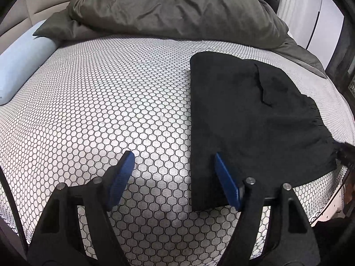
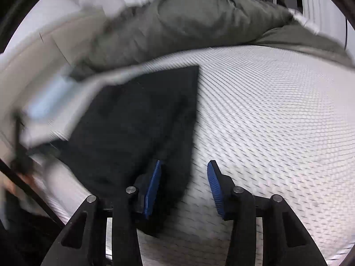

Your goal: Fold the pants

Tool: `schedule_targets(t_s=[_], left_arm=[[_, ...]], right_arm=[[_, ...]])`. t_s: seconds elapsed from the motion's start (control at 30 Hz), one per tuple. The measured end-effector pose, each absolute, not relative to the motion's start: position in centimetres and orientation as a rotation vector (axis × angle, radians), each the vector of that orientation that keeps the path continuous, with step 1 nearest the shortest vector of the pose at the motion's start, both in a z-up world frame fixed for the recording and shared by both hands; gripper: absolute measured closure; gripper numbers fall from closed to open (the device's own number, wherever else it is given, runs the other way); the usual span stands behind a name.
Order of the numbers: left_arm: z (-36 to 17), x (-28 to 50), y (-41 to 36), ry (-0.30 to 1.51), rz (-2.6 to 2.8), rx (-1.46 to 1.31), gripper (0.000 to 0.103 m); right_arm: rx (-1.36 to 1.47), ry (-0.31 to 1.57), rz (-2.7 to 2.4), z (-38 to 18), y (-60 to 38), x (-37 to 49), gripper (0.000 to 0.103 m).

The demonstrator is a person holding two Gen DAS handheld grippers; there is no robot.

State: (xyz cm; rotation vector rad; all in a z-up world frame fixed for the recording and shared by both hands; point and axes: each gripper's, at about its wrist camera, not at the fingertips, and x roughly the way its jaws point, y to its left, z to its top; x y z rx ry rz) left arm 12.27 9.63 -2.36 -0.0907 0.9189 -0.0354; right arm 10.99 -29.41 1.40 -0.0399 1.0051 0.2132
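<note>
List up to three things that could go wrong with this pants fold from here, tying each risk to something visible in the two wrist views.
1. The left gripper is open astride the near left edge of the black pants; closing there might catch only the top layer.
2. The right gripper is open over the opposite edge, in a blurred view, so its aim may be off.
3. The gathered waistband could bunch.

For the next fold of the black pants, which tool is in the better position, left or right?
Probably the right tool: its open fingers straddle the near edge of the pants. The left tool is open too, mostly over bare mattress beside them.
</note>
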Motion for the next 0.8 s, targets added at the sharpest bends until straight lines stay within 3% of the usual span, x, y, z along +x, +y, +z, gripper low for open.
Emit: schedule_targets(t_s=[0.23,0.3,0.4,0.47,0.5,0.63,0.7,0.8], left_arm=[[-1.6,12.3,8.4,0.899,-0.026,-0.056,0.032],[-1.6,12.4,8.1,0.898,-0.025,-0.051,0.032],[-1.6,12.8,7.6,0.900,-0.037,-0.050,0.032],[-1.7,13.0,7.2,0.906,-0.053,-0.056,0.032],[-1.4,12.7,7.1,0.910,-0.055,-0.059,0.032],[-1.8,13.9,6.7,0.917,-0.066,-0.050,0.031],[-1.9,14.1,6.6,0.916,-0.070,-0.044,0.031],[-2.0,14.1,7.0,0.917,-0.060,-0.045,0.031]], right_arm=[[0.250,0.916,0.378,3.7,-31.8,10.1,0.065],[0.317,0.939,0.385,3.1,-31.9,10.8,0.054],[0.351,0.987,0.379,2.5,-30.9,12.7,0.046],[0.388,0.997,0.389,2.3,-30.8,13.9,0.032],[0.415,1.001,0.407,2.3,-30.6,14.6,0.031],[0.395,1.030,0.414,1.5,-29.5,16.6,0.032],[0.285,1.050,0.381,1.2,-28.4,16.7,0.041],[0.193,1.033,0.336,1.7,-28.6,15.3,0.041]])
